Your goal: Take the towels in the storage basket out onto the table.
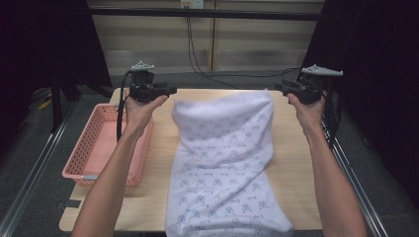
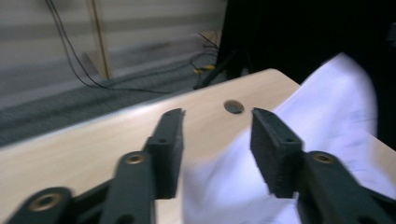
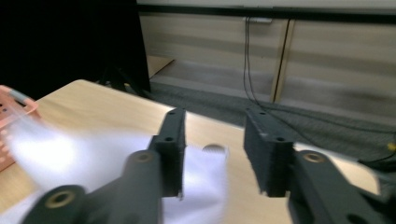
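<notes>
Left hand-held gripper [image 1: 170, 90] and right hand-held gripper [image 1: 278, 85] jaws apart, empty, soft patterned white cloth [image 1: 222, 163] rumpled on smooth wooden table [image 1: 291, 163]

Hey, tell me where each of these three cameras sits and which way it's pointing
High view: above the person's side, looking forward and down on the table; both forearms, left gripper, right gripper.
Left gripper view: on the left gripper, looking along its parted jaws across the table's far edge; cloth beneath them.
Right gripper view: on the right gripper, looking along its parted jaws toward the wall.
Shared: all three show the white patterned cloth; the high and right gripper views show the pink basket.
</notes>
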The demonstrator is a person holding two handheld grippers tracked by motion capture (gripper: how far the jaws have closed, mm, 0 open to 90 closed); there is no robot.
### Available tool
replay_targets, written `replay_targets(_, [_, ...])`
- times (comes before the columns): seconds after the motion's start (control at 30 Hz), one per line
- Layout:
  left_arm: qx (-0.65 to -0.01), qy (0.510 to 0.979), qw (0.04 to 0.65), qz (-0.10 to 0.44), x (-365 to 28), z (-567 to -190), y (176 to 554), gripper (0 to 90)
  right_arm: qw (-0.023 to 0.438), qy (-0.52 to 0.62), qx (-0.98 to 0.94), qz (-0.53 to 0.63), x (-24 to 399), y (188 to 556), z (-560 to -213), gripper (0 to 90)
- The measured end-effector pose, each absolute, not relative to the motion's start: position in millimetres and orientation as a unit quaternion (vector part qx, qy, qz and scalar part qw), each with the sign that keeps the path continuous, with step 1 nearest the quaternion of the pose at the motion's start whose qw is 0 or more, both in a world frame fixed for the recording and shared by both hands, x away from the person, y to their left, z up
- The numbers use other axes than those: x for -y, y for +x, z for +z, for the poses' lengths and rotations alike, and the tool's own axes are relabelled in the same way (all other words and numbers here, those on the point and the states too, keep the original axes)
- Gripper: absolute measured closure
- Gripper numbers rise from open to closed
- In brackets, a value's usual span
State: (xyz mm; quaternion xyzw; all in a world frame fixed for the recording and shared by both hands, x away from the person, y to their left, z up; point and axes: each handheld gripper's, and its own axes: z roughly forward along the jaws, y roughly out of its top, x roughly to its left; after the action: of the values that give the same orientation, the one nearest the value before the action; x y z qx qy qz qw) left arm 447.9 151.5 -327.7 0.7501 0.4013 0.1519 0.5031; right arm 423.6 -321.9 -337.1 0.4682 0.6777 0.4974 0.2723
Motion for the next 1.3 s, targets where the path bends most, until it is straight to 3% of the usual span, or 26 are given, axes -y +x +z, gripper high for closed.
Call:
replay_targets(0.2, [-0.369,0.767,0.51,0.122,-144,-344,421,59.0,0.226,0.442,-0.715,0.492,322,384,-375,57.6])
replay_targets(0.37, [-0.327,0.794,0.506,0.082,-135,-369,366,65.6,0.171,0.416,-0.752,0.482,312,321,-408,57.4])
replay_targets(0.57, [-0.313,0.826,0.469,0.02,-139,-425,306,66.5,0.09,0.39,-0.809,0.43,294,252,-460,59.1])
replay_targets(0.67, [-0.309,0.846,0.435,0.005,-140,-451,287,64.7,0.078,0.381,-0.834,0.391,284,245,-482,55.7])
replay_targets(0.77, [-0.317,0.85,0.421,-0.006,-144,-469,280,62.3,0.096,0.379,-0.839,0.377,278,251,-493,45.5])
replay_targets(0.87, [-0.324,0.854,0.407,-0.013,-149,-481,277,60.6,0.129,0.354,-0.858,0.348,270,250,-499,53.3])
replay_targets(0.93, [-0.324,0.856,0.402,-0.014,-149,-485,276,59.8,0.124,0.354,-0.859,0.349,273,247,-498,75.7])
replay_targets(1.0, [-0.322,0.86,0.395,-0.015,-147,-488,275,59.8,0.118,0.357,-0.861,0.342,278,241,-496,85.4])
replay_targets(1.23, [-0.289,0.882,0.371,0.002,-133,-493,266,63.3,0.059,0.345,-0.879,0.325,305,204,-485,87.6])
replay_targets(1.3, [-0.275,0.894,0.353,0.033,-130,-491,259,73.6,0.049,0.341,-0.875,0.34,306,196,-481,86.7])
